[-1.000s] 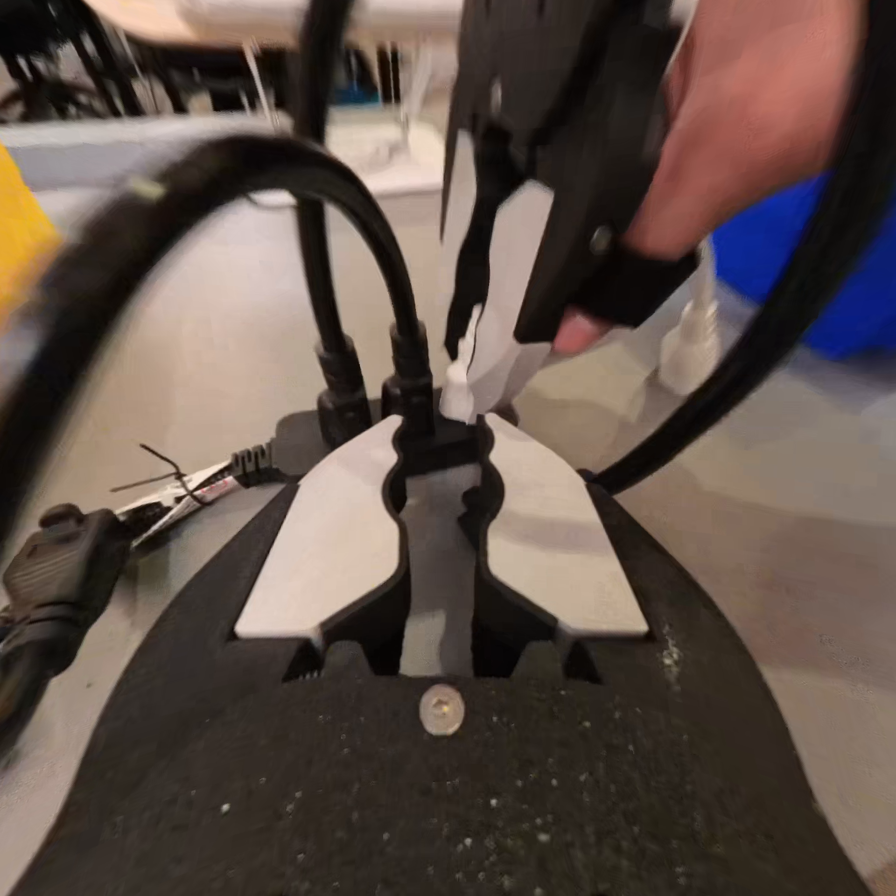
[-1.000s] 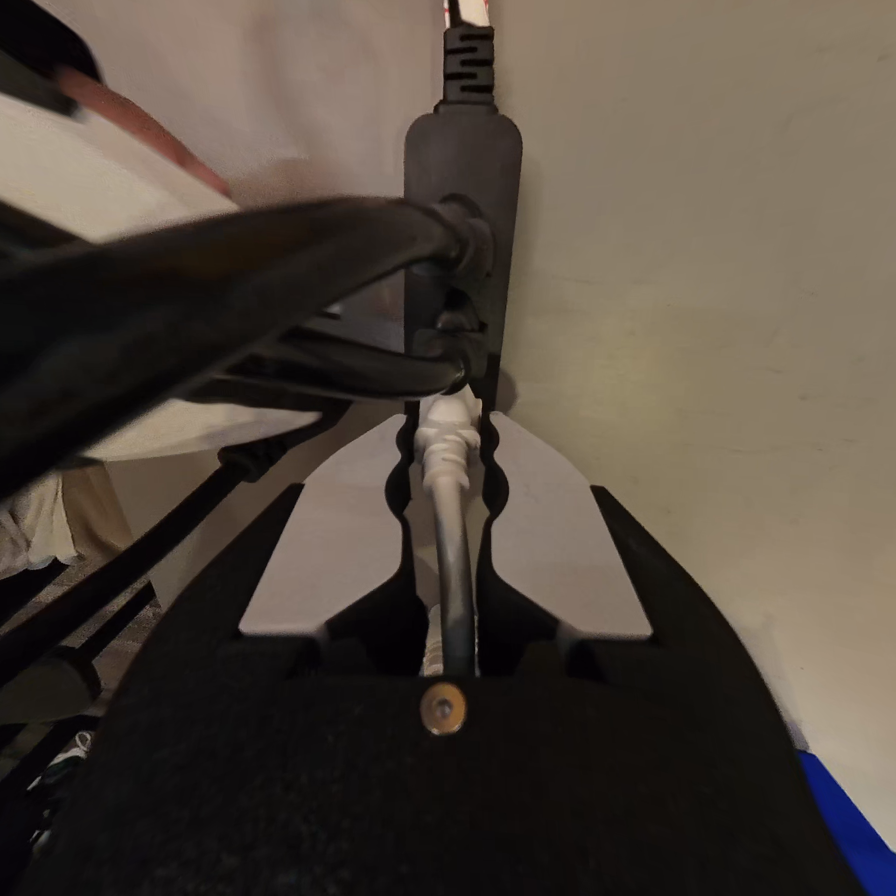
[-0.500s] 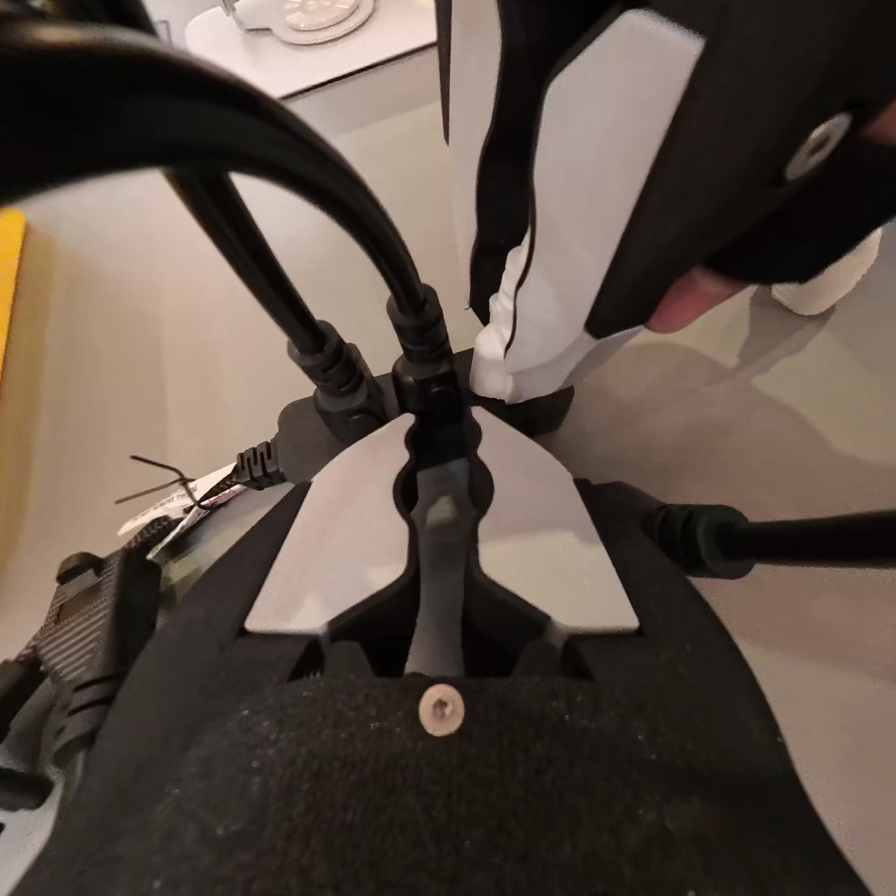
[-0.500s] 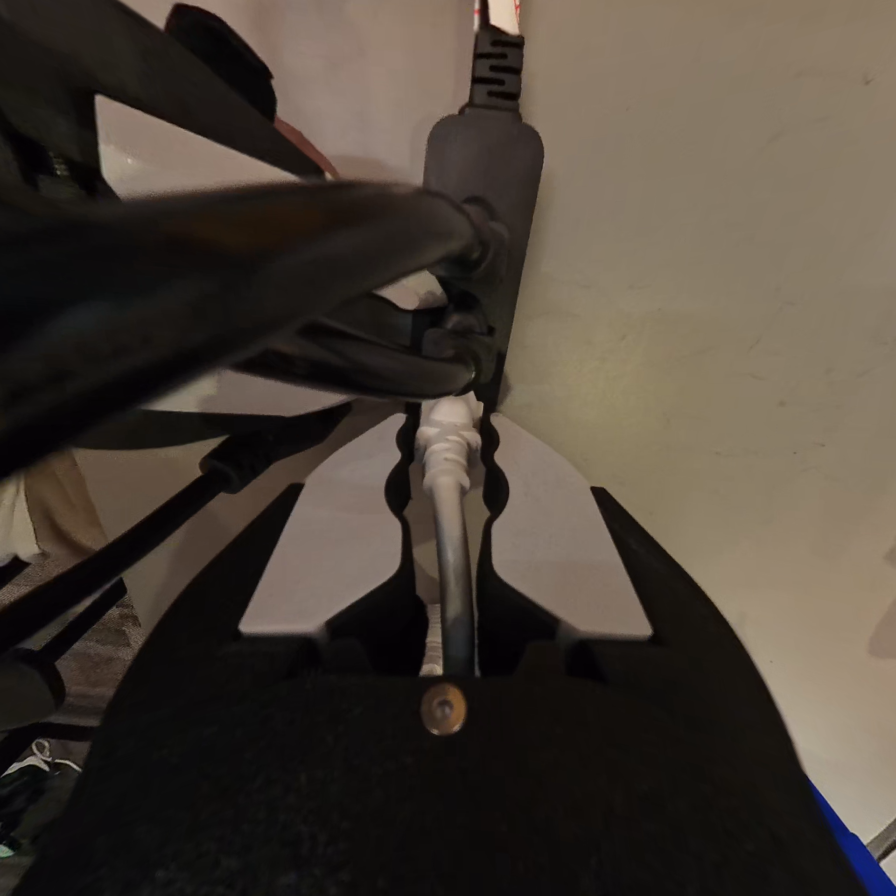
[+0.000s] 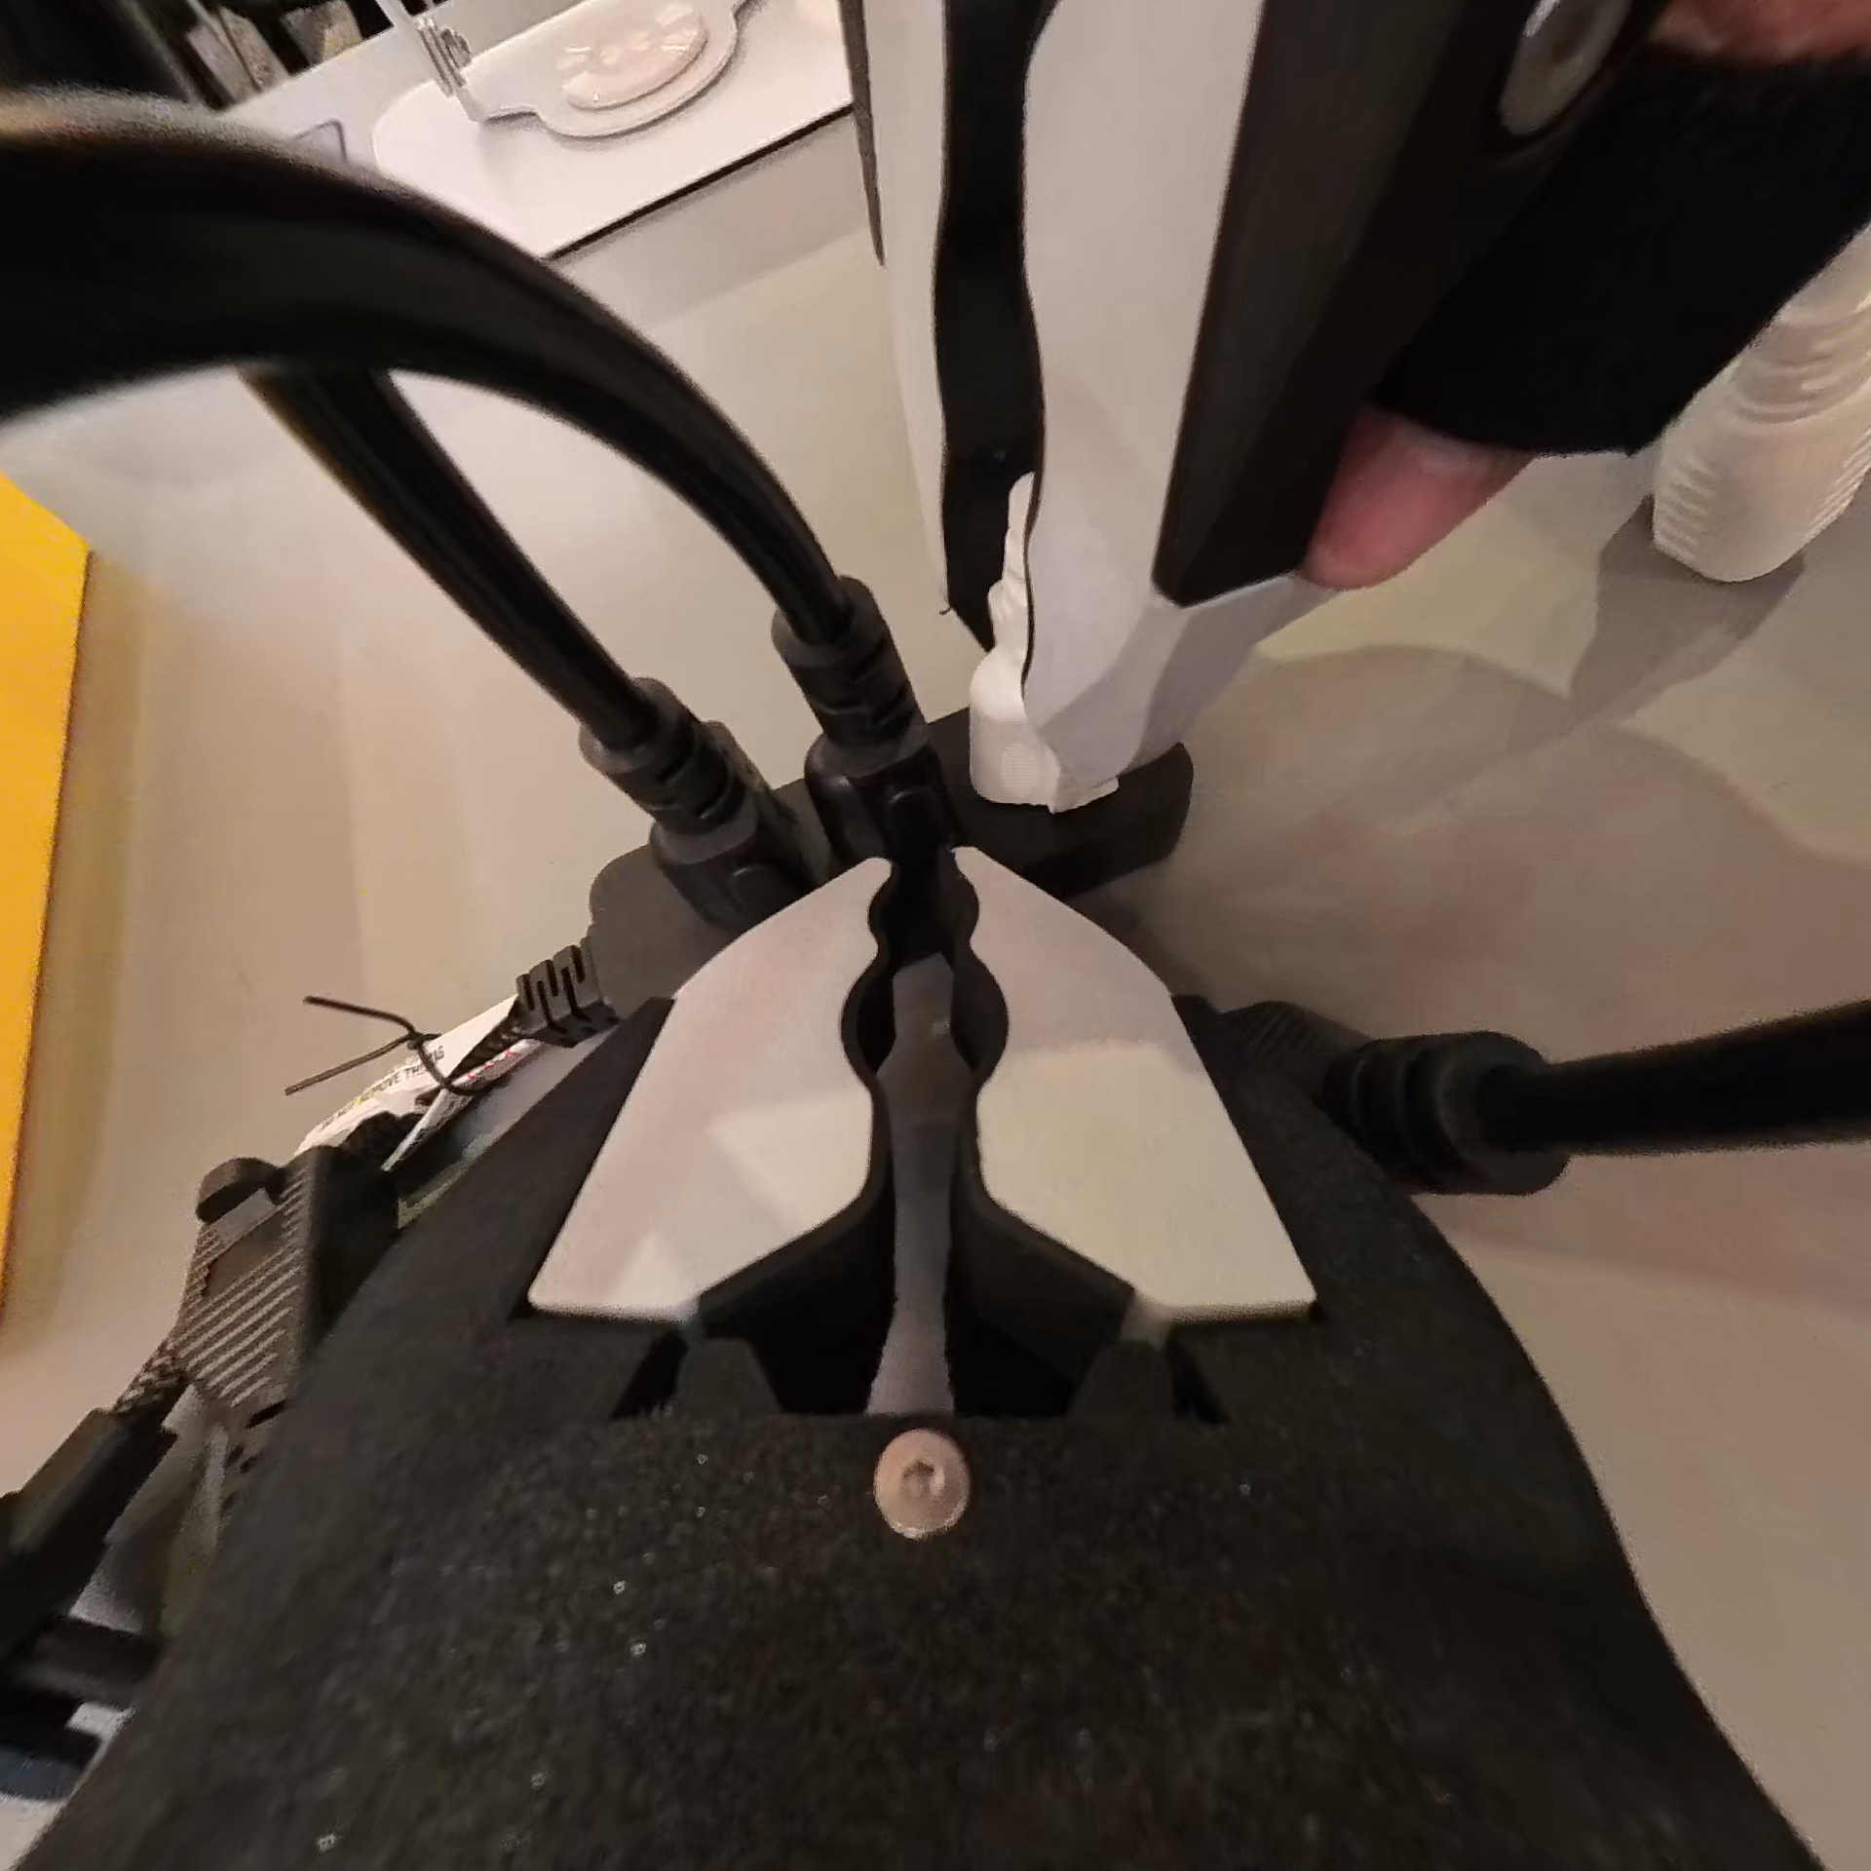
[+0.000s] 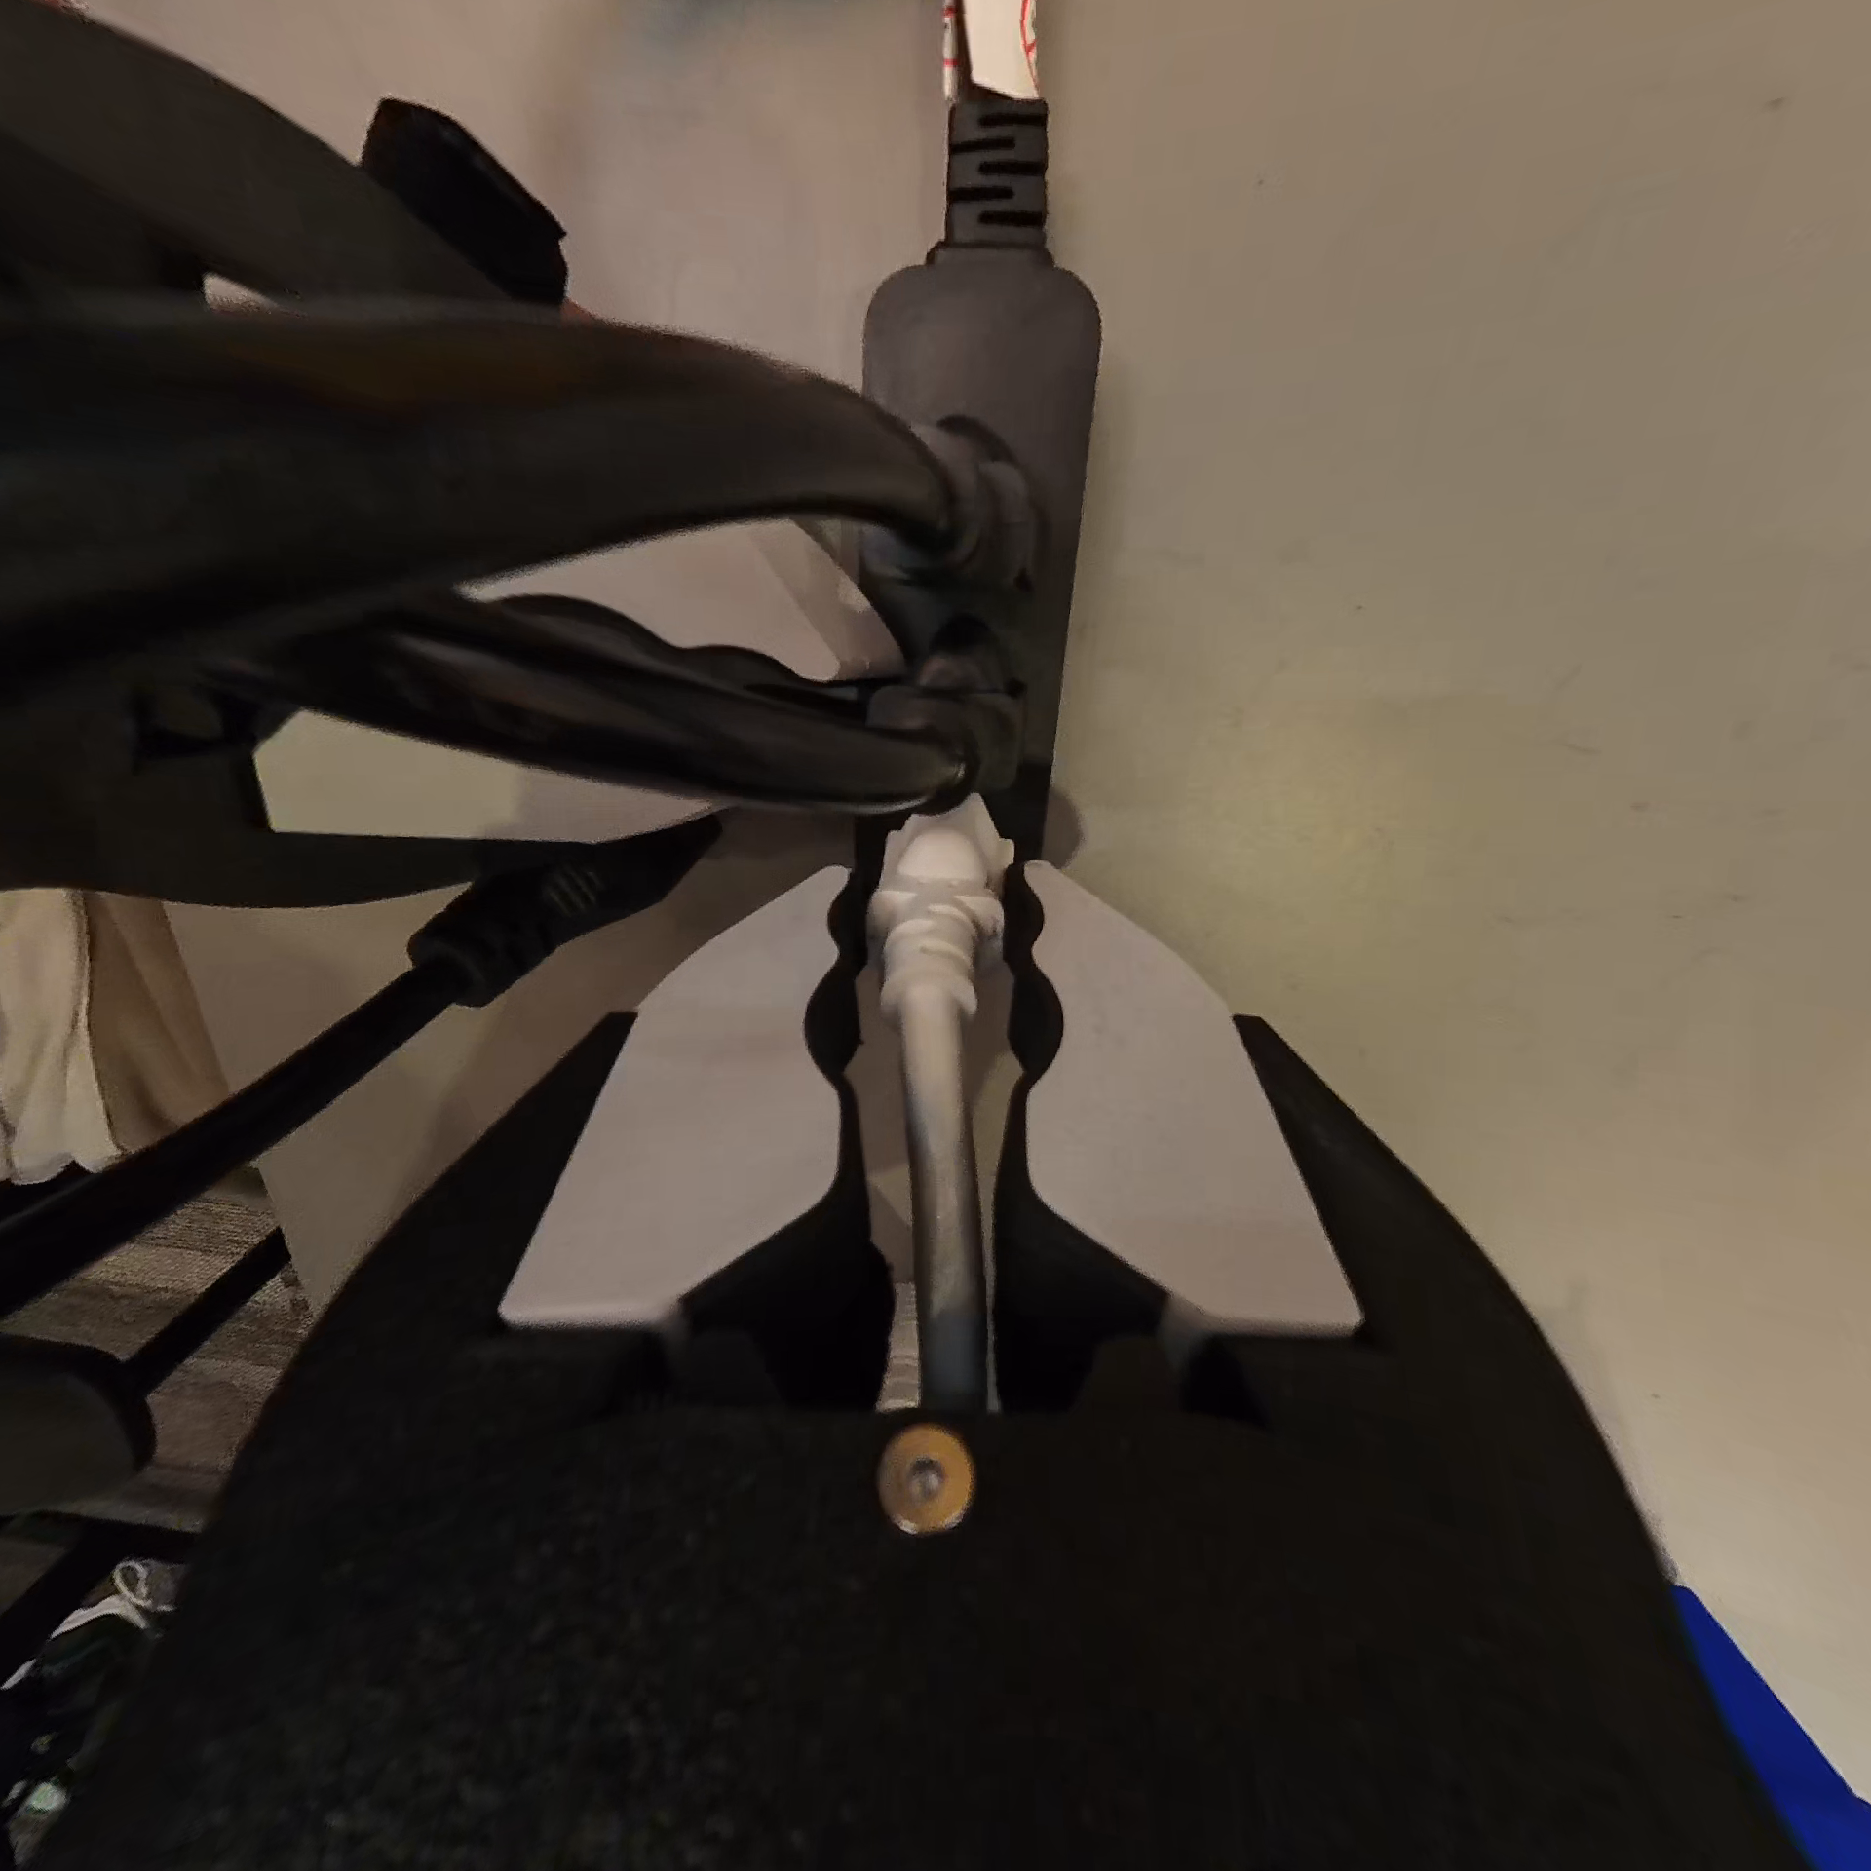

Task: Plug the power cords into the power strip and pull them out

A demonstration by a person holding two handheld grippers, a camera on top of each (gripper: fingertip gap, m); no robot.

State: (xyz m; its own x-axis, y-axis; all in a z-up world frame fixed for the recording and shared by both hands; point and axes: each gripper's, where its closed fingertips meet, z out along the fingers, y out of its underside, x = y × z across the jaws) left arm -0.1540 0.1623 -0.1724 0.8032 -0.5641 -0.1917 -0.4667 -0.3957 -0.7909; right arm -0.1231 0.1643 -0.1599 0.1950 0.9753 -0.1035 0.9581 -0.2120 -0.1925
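Observation:
A black power strip (image 5: pixel 1114 820) lies on a pale table; it also shows in the right wrist view (image 6: pixel 982 354). Two black plugs stand in it: the left one (image 5: pixel 709 810) and the middle one (image 5: pixel 871 769). My left gripper (image 5: pixel 923 876) is shut on the base of the middle black plug. A white plug (image 5: pixel 1012 729) sits at the strip's end socket. My right gripper (image 6: pixel 937 871) is shut on the white plug (image 6: pixel 937 901), pointing straight down onto the strip. The right gripper (image 5: pixel 1023 709) also shows in the left wrist view, with a person's hand on it.
Thick black cords (image 5: pixel 506 334) arch over the left. A loose black plug (image 5: pixel 1438 1104) lies right of my left gripper, and a black connector (image 5: pixel 243 1306) lies at lower left. A yellow object (image 5: pixel 30 861) is far left, a white ribbed object (image 5: pixel 1762 405) far right, a blue thing (image 6: pixel 1762 1701) at the corner. Only a small space, under 4 cm, lies between the two pairs of fingers.
My left gripper has closed from a wider gap onto the middle black plug and moved in closer. My right gripper keeps its hold on the white plug at the strip.

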